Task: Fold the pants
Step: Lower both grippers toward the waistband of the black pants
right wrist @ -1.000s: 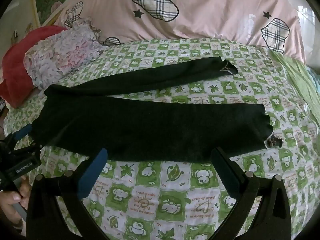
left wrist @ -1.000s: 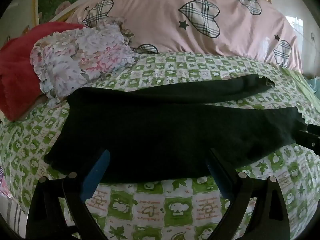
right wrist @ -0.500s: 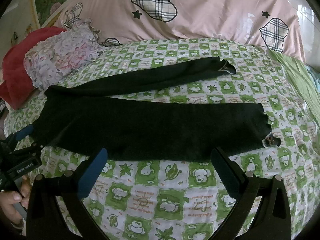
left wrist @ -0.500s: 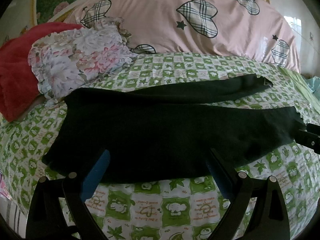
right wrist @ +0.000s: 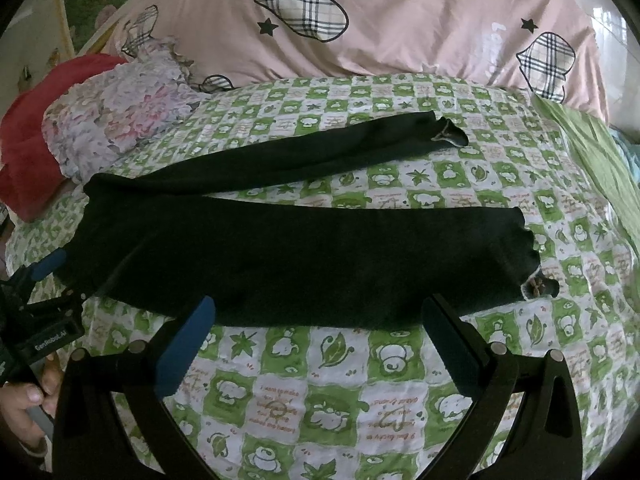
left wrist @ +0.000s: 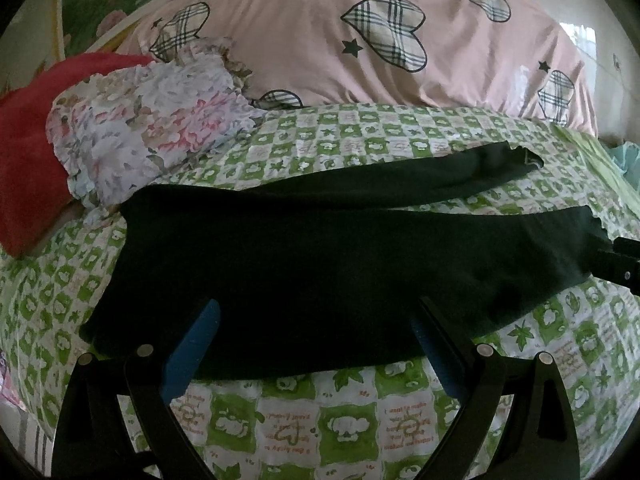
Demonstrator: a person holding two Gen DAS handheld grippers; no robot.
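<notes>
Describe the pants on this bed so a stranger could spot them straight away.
Start at the big pink quilt with plaid hearts along the far side of the bed, then come forward onto the green and white checked sheet. The pants lie flat across it, waist to the left beside the floral pillow, legs splayed to the right. They are the only plain black item among patterned bedding.

Near edge of black pants [left wrist: 320, 272] behind left tongs [left wrist: 316, 344]; red blanket [left wrist: 28, 140] cropped.
</notes>
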